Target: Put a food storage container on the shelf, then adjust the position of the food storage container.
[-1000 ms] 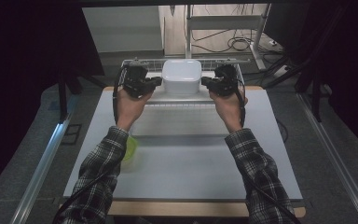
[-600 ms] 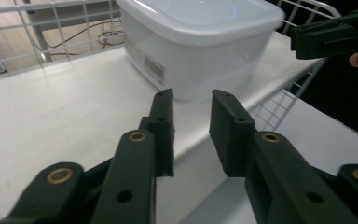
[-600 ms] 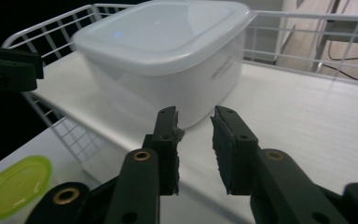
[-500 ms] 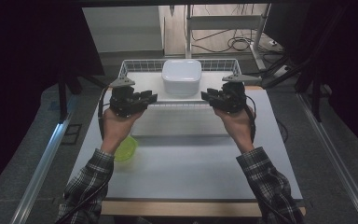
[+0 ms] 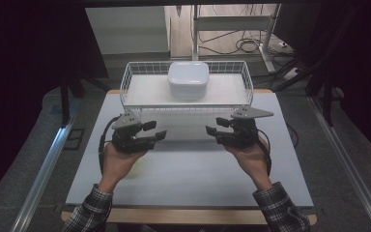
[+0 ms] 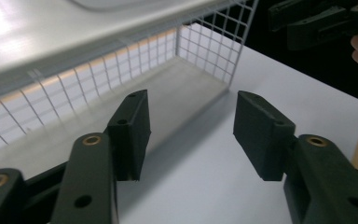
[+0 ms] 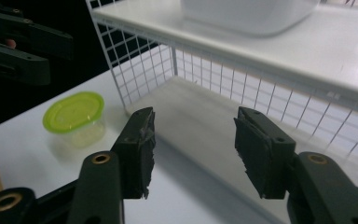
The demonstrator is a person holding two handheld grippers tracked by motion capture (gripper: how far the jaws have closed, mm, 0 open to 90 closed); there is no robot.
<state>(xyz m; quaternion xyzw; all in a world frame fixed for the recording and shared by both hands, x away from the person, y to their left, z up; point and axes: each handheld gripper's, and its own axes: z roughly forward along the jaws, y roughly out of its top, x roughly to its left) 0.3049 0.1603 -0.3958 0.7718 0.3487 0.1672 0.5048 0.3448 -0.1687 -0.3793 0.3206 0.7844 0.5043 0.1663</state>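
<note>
Parted fingers (image 7: 142, 140) face the wire rack (image 7: 205, 74); green-lidded tub (image 7: 74, 116) left.

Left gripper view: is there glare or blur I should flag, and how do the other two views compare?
Left gripper view: glare burns out the shelf at top left, and the basket wires smear slightly. Right gripper view: even light, tub and lidded cup readable, near tongs soft. High view: dark surroundings, table evenly lit, mild sheen.
</note>
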